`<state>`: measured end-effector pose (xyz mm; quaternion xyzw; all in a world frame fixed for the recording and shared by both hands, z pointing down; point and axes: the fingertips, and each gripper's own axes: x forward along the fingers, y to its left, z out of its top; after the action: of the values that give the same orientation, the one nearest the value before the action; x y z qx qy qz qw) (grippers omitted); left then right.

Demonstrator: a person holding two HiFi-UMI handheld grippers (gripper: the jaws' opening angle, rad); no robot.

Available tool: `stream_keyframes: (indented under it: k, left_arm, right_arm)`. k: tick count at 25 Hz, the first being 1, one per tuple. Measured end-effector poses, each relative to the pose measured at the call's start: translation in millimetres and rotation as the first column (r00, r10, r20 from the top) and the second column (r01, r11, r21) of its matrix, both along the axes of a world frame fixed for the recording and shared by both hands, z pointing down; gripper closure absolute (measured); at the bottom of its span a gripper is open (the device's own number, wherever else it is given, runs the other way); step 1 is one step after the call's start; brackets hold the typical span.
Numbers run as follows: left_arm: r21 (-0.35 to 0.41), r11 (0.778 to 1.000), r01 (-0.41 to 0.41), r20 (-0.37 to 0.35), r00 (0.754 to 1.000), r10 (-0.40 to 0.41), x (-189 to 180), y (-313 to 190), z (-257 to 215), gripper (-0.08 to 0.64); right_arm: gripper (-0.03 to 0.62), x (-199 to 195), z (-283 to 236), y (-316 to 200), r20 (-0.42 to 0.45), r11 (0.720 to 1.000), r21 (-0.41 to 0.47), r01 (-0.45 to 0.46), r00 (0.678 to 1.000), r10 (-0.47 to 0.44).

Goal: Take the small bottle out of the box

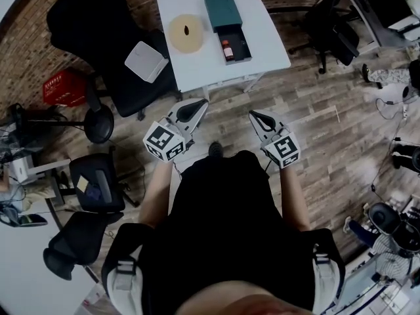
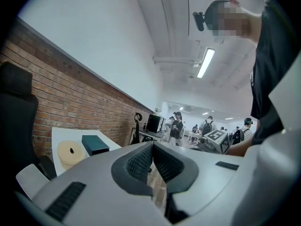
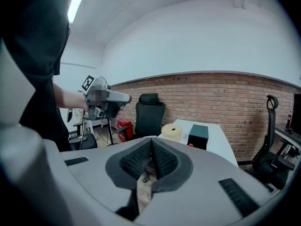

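On the white table (image 1: 197,67) stands a dark teal box (image 1: 223,10) with its drawer (image 1: 244,44) pulled out toward me. A small brown bottle (image 1: 228,50) with a red cap lies in the drawer. Both grippers hang over the floor, well short of the table. My left gripper (image 1: 197,105) is shut and empty, its pads meeting in the left gripper view (image 2: 152,147). My right gripper (image 1: 254,115) is also shut with nothing in it (image 3: 151,145). From the right gripper view the box (image 3: 198,135) shows far ahead.
A beige round roll (image 1: 186,32) lies left of the box. A black office chair (image 1: 98,25) with a white flat item (image 1: 146,61) on its seat stands left of the table, a red crate (image 1: 62,87) beyond it. More chairs stand at the right (image 1: 328,25).
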<state>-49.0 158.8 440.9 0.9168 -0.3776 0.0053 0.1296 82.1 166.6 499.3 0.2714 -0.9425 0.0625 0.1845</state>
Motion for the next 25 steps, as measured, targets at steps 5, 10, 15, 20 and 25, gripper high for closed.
stream_keyframes:
  k: [5,10,15,20,25]
  left_arm:
    - [0.000,1.000,-0.012,0.000,1.000,0.012,-4.7,-3.6,0.3,0.538]
    - [-0.002,1.000,-0.009,0.001,1.000,0.009,-3.8,-7.7,1.7,0.538]
    - [-0.019,1.000,0.021,0.006,1.000,-0.021,-7.7,-12.7,3.8,0.538]
    - [-0.027,0.999,0.042,0.021,0.999,-0.042,-12.1,-26.1,3.9,0.538]
    - [-0.032,0.998,0.059,0.032,0.998,-0.058,-8.4,-49.1,3.2,0.538]
  right_arm:
    - [0.595,-3.4,1.8,-0.1,-0.008,1.000,-0.008,-0.014,1.000,0.014]
    - [0.595,0.2,6.5,-4.1,-0.008,1.000,-0.023,-0.019,1.000,0.019]
    - [0.595,-0.1,9.9,-16.1,-0.004,0.999,-0.039,-0.003,1.000,0.003]
    - [0.595,-7.9,6.4,-40.3,0.012,0.999,-0.031,0.023,1.000,-0.022]
    - [0.595,-8.3,5.9,-64.8,0.019,0.998,-0.036,0.050,0.999,-0.049]
